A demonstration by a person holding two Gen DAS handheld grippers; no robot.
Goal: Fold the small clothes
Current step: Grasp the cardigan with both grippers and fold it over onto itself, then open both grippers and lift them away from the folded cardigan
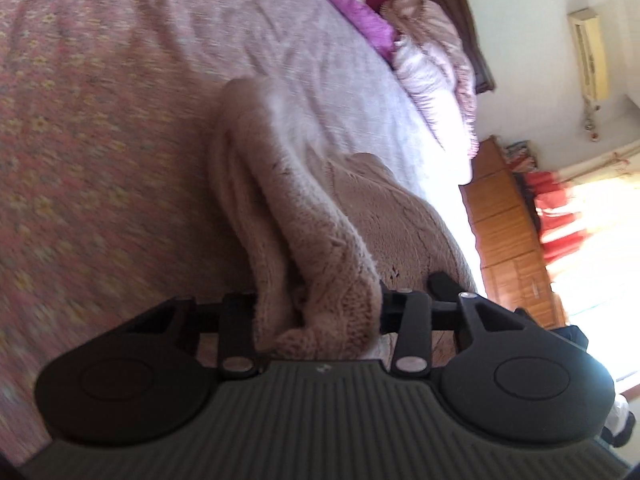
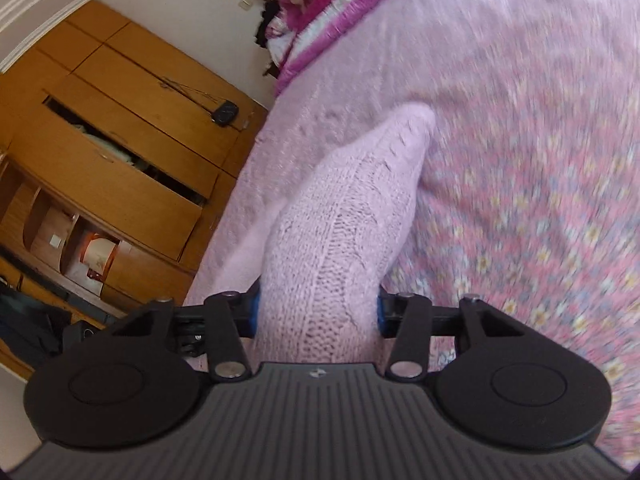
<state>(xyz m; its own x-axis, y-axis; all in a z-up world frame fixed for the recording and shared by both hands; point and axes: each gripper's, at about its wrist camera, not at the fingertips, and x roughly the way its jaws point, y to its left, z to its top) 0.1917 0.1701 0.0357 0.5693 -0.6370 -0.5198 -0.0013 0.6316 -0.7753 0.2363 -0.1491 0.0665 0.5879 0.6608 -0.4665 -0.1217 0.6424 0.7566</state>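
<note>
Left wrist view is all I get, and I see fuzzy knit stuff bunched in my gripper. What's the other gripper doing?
Observer: The right gripper has the pink knitted garment squeezed between its blue pads.
Operator: Is it the same fuzzy thing I'm holding?
Observer: It looks like it. In the right wrist view the knit is pale pink with a cable pattern, stretching from the gripper out over the bed.
Operator: What's next to the bed on that side?
Observer: A wooden wardrobe, with one door panel hanging open and clothes showing inside.
</note>
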